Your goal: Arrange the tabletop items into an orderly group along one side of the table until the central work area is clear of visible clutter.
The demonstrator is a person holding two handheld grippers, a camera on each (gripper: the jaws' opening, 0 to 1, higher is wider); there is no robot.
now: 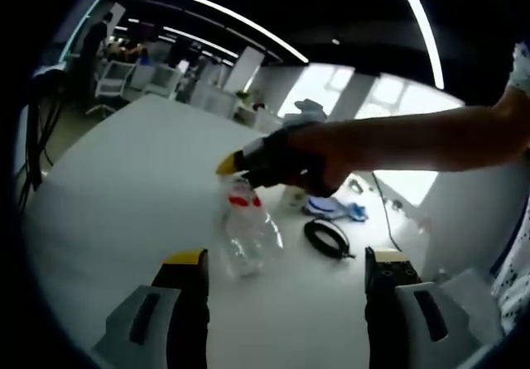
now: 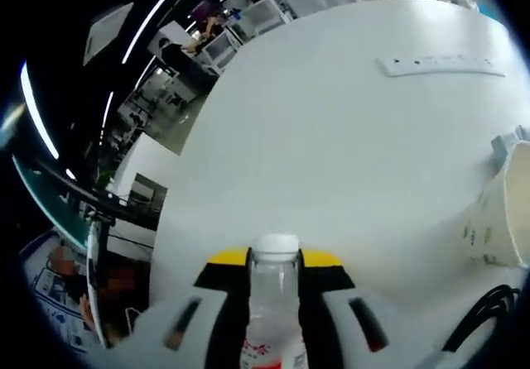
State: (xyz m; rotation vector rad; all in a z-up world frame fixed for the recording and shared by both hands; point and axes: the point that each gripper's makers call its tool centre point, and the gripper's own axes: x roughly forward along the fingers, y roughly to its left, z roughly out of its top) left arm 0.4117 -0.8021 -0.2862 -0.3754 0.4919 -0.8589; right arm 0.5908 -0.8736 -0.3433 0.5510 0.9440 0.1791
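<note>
The left gripper (image 1: 286,282) is held spread and empty, just short of the bottle (image 1: 246,232). The bottle is pinched at its neck by the right gripper (image 2: 274,263). Beyond it, a cable (image 1: 329,239), cup (image 2: 501,212) and cloth (image 1: 335,208) are left ungrouped; much is judged undone.

Ceiling light strips (image 1: 207,9) glare overhead; windows (image 1: 389,96) blown out; fisheye bending edges; soft blur.
</note>
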